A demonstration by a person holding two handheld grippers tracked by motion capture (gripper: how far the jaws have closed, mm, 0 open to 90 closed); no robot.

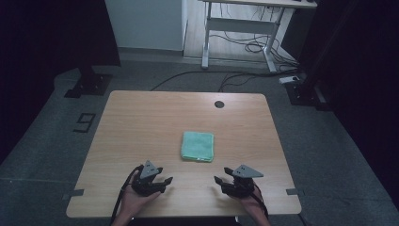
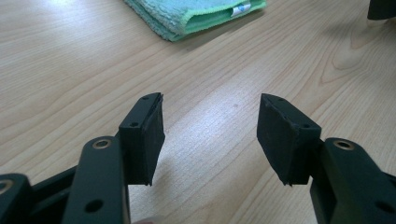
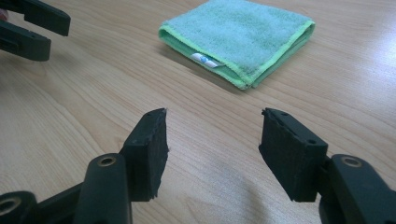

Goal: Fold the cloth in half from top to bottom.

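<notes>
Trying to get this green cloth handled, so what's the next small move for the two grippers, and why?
Probably ease both forward toward the folded green cloth. The left gripper and right gripper stand open, holding nothing, short of its near edge.

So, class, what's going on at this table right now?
A person holds a hand-held gripper in each hand at the near edge of a wooden table. The left hand-held gripper and the right hand-held gripper both have open jaws with nothing between them. A folded green cloth lies flat just beyond them, untouched, with both grippers pointed toward it.
</notes>
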